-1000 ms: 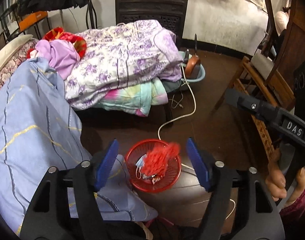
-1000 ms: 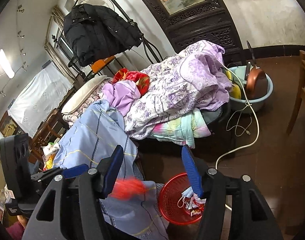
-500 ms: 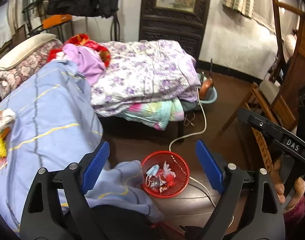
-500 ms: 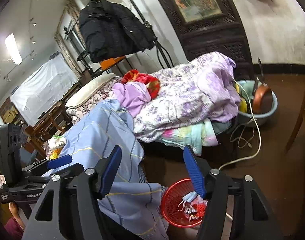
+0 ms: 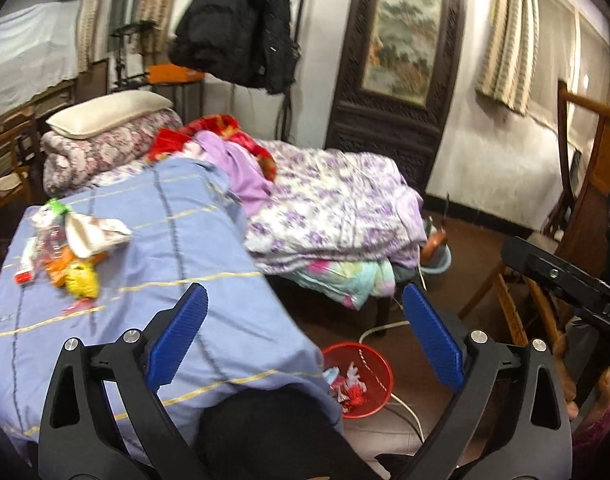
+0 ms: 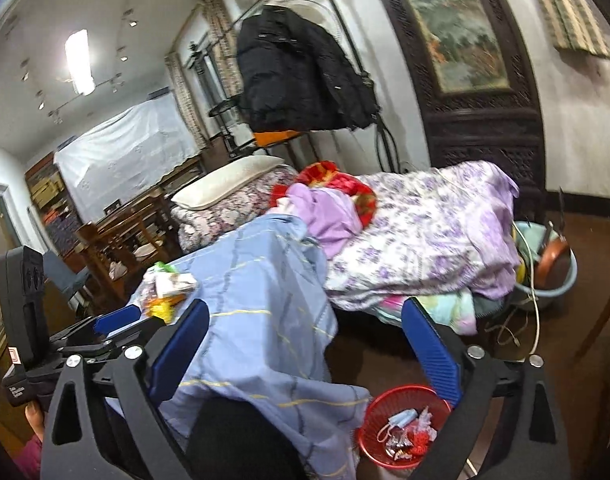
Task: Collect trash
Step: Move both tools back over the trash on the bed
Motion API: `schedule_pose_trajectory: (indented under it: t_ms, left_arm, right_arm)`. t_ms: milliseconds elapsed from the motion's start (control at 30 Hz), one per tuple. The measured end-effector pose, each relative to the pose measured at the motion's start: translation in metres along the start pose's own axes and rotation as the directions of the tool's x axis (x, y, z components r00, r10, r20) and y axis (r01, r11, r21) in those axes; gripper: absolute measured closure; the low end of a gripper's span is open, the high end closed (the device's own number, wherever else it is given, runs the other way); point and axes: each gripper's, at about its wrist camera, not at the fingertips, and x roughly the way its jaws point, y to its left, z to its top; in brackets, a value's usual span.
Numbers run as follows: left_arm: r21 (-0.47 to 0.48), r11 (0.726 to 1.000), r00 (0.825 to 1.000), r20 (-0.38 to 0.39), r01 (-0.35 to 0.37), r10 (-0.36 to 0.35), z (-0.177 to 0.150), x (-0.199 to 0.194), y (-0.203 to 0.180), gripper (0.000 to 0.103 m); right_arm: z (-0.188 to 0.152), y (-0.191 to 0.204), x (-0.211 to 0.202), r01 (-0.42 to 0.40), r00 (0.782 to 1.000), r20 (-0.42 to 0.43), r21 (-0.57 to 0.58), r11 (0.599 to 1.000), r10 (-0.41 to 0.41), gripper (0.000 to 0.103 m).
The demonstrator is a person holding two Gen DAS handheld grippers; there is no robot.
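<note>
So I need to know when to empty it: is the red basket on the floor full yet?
Not full. The red basket holds a shallow layer, a blue face mask and wrappers, well below its rim.

Both wrist cams ride behind own jaws, angled down over blue sheet [image 5: 177, 240]; shared: red basket [image 5: 363, 384] [image 6: 401, 428], far bedding.

The only lettering that reads is "DAS", white on the black body of the right gripper [image 5: 609, 312], seen at the right edge of the left wrist view. In the right wrist view the left gripper [image 6: 117, 322] carries a white line of print and a small square mark on its handle, both too blurred to read.
</note>
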Motion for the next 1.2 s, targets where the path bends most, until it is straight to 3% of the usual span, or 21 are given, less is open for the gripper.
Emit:
schedule_pose_trajectory:
  t_ms: [333, 633, 900, 1200]
  left_arm:
    - [-0.154, 0.985, 0.993, 0.071, -0.082, 0.093, -0.018, -0.053, 0.085, 0.007]
    - [-0.330, 0.921, 0.972, 0.038, -0.207, 0.232, -0.050, -0.066, 0.182, 0.007]
    - [-0.436, 0.856, 0.959, -0.067, -0.276, 0.275, -0.074, -0.042, 0.249, 0.007]
    - [-0.390, 0.872, 0.954, -0.160, -0.297, 0.253, -0.061, 0.025, 0.261, 0.007]
  right_arm:
    - [0.006, 0.104, -0.001, -0.073, 0.997, 0.002, -0.157, 0.985, 0.074, 0.006]
    - [-0.010, 0.160, 0.053, -0.148, 0.984, -0.128, -0.183, 0.972, 0.126, 0.006]
    - [-0.035, 0.182, 0.115, -0.149, 0.964, -0.248, -0.201, 0.968, 0.097, 0.006]
    - [-0.059, 0.170, 0.163, -0.111, 0.947, -0.318, -0.201, 0.973, 0.042, 0.006]
